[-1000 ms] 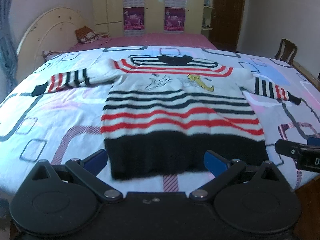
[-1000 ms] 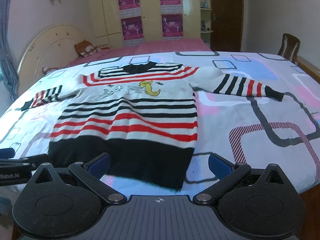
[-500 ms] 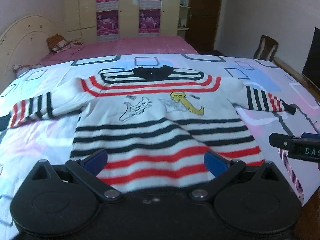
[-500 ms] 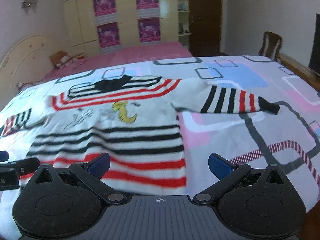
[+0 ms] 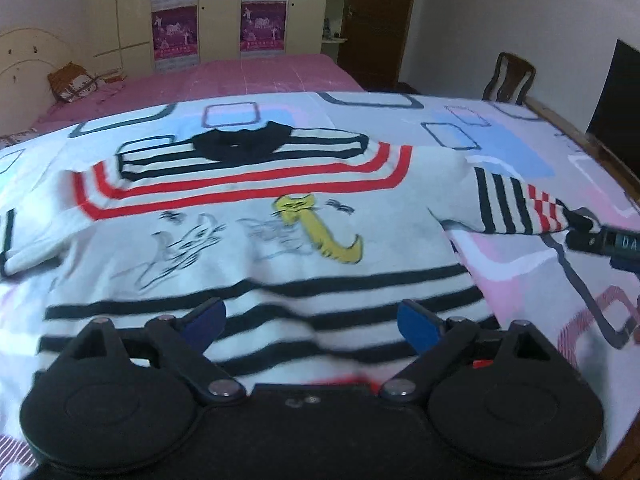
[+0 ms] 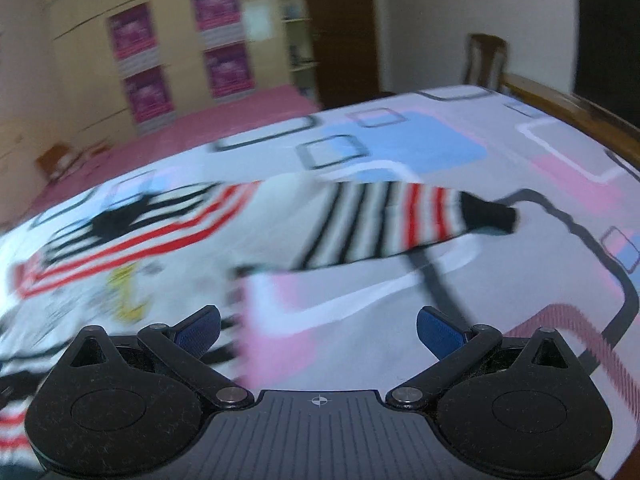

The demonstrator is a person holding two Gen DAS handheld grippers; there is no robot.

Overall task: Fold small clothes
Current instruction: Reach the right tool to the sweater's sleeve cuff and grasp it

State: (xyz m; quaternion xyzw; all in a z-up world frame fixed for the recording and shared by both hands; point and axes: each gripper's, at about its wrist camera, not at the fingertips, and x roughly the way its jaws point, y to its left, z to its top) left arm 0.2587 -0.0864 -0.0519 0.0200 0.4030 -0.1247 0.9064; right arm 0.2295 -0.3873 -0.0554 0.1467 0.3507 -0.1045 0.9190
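Note:
A small white sweater [image 5: 256,240] with black and red stripes, a black collar and cat drawings lies flat, front up, on the patterned bedsheet [image 5: 520,280]. My left gripper [image 5: 312,320] is open and empty, low over the sweater's striped belly. My right gripper [image 6: 318,330] is open and empty, over the sheet just right of the sweater's body [image 6: 132,260]. The right sleeve [image 6: 400,220], with its black cuff, stretches out ahead of the right gripper. The right gripper's tip also shows in the left wrist view [image 5: 608,242], next to that sleeve's cuff [image 5: 576,220].
The bed's wooden edge [image 6: 568,108] runs along the right. A chair [image 5: 508,80] and a dark screen [image 6: 608,44] stand beyond it. A pink bed [image 5: 200,80], a cushion [image 5: 74,84] and a wardrobe with posters [image 5: 216,12] are at the back.
Both grippers have moved forward over the sweater, from its black hem to mid-body. The right gripper has swung right toward the right sleeve. Both stay open.

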